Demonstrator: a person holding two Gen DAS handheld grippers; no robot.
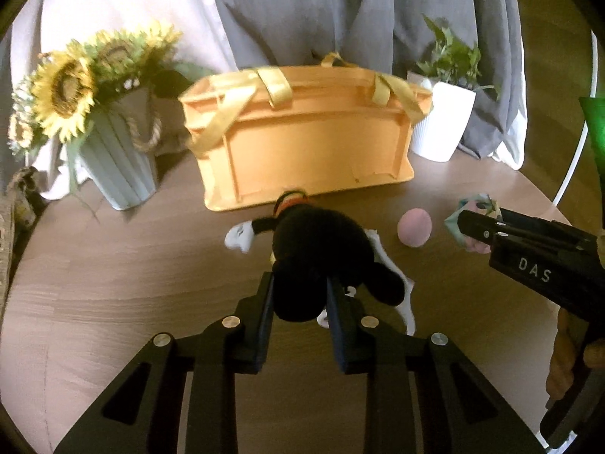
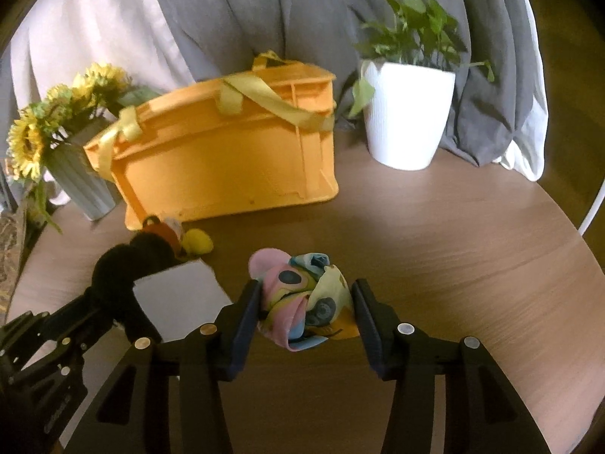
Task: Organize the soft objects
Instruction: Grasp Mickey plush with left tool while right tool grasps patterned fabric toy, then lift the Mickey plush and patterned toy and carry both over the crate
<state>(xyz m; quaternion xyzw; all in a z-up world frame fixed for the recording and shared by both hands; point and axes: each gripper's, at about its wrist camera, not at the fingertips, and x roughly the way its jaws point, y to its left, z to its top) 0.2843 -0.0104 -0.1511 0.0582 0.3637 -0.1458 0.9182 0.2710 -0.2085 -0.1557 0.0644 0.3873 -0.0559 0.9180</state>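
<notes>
On wooden table (image 2: 435,249), orange bag (image 2: 227,159) (grey curtains (image 2: 264,7) behind)

Round wooden table (image 2: 435,227), brown grain, fills the lower frame. Behind it, across the top: grey curtain (image 2: 234,11) in heavy folds, with pale cream drape (image 2: 87,38) at upper left. Sunflowers in a ribbed grey vase (image 1: 113,159), left. Leafy plant in a white ribbed pot (image 2: 408,113), upper right. Soft light; tabletop darker toward the lower edge.

Black plush mouse (image 1: 317,249) lifted, pastel crumpled cloth (image 2: 306,299) lifted, orange bin (image 1: 302,132) behind.
</notes>
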